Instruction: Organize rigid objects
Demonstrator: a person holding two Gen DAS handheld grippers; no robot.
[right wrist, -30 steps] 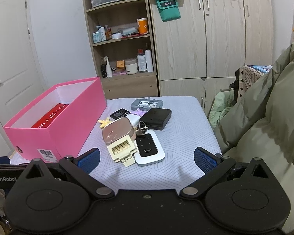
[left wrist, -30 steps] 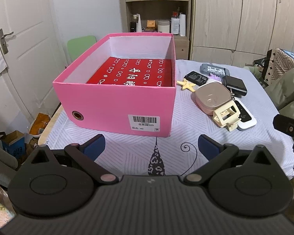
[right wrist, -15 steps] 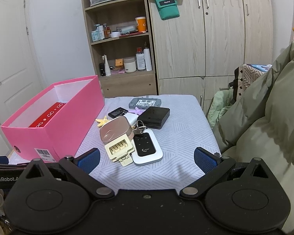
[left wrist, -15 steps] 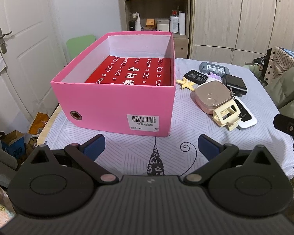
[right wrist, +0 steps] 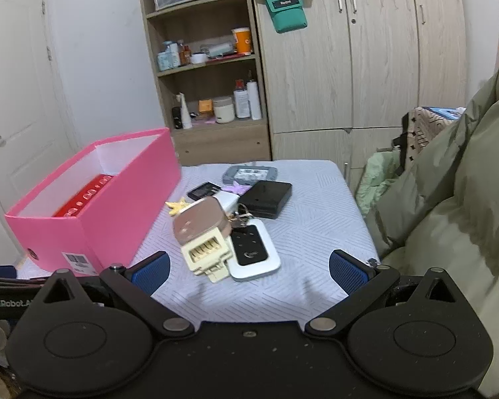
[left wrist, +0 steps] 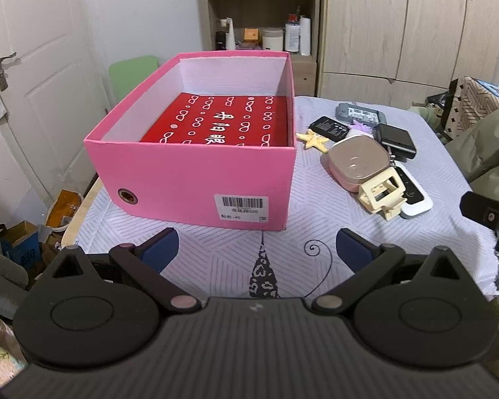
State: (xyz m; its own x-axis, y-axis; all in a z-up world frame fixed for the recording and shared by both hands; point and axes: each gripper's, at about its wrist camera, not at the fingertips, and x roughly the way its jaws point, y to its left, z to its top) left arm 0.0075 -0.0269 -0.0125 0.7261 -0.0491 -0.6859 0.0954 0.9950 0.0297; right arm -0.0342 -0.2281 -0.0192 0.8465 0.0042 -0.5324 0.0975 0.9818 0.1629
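Note:
A pink box [left wrist: 196, 179] [right wrist: 116, 206] stands open on the table with a red packet [left wrist: 223, 124] on its bottom. To its right lies a pile of small items: a rose-gold case [left wrist: 357, 163] [right wrist: 201, 221], a cream clip [left wrist: 381, 193] [right wrist: 208, 254], a white and black device [right wrist: 254, 249], a black box [right wrist: 266, 198], a yellow starfish [left wrist: 314, 139] and a grey device [left wrist: 361, 113]. My left gripper [left wrist: 256, 249] is open and empty, just before the box front. My right gripper [right wrist: 248, 267] is open and empty, just before the cream clip.
The table [right wrist: 316, 232] has a white patterned cloth. A green jacket [right wrist: 449, 219] lies close at the right. A shelf unit [right wrist: 213, 76] and wardrobe stand behind the table. A door [left wrist: 33, 83] and floor clutter are at the left.
Both grippers have moved slightly forward toward the table. The right gripper has come closer to the pile of items. Both stay open.

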